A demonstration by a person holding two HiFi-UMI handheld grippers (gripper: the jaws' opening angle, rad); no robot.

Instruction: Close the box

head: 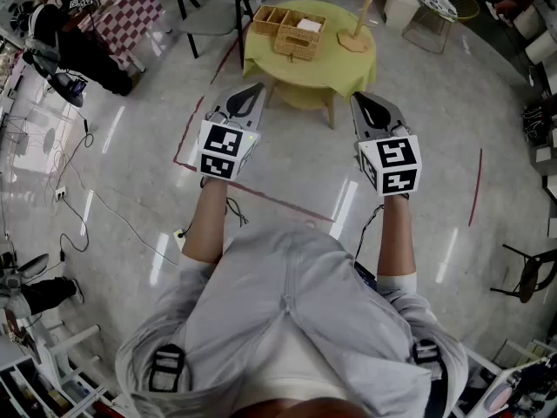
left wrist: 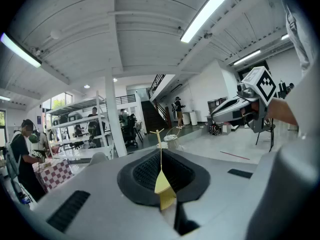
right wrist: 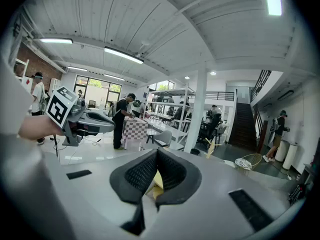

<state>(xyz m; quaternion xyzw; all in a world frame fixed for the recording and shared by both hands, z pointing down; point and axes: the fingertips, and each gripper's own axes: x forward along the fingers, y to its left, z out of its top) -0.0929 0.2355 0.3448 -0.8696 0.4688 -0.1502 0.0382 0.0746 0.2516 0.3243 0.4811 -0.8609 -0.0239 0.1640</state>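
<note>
Your left hand-held gripper and right hand-held gripper are both clenched on nothing, held short of the worktop. The wicker box sits on the worktop's far left and appears open. Step closer, part one gripper's jaws and locate the lid edge before you press.

Round yellow-green table, wooden stand on it, checkered table beyond.

Place: a big open lab or workshop hall, not a home.
Ceiling: white panels with long strip lights.
Floor: a glossy pale floor marked with red tape lines — loose cables trail across it.
Fittings: metal shelving racks; a staircase to an upper level.
People: several people standing at work tables.
</note>
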